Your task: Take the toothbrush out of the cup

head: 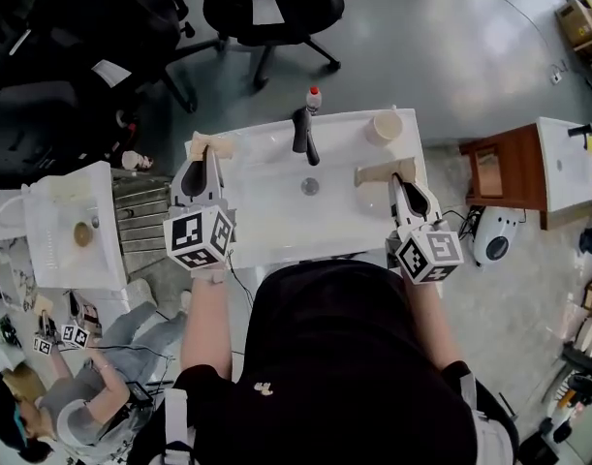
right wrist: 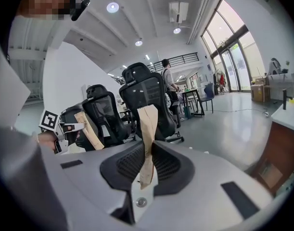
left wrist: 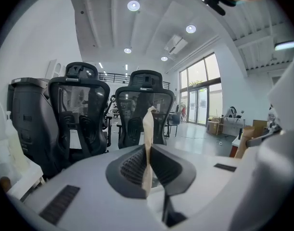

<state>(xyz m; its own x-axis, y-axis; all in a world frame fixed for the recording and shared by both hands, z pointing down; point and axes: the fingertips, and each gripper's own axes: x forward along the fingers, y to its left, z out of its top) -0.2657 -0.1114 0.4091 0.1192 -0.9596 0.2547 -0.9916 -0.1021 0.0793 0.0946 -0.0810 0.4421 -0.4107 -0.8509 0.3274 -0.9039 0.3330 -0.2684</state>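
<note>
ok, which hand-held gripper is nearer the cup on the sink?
Right. The right hand-held gripper sits just in front of the cup; the left hand-held gripper is across the sink, past the tap. Each is shut on a paper strip.

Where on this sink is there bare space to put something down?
Bare: the basin floor around the drain, and the back ledge between the faucet and the cup. Crowded: the side rims, where the left gripper and the right gripper each pinch a tan paper packet.
</note>
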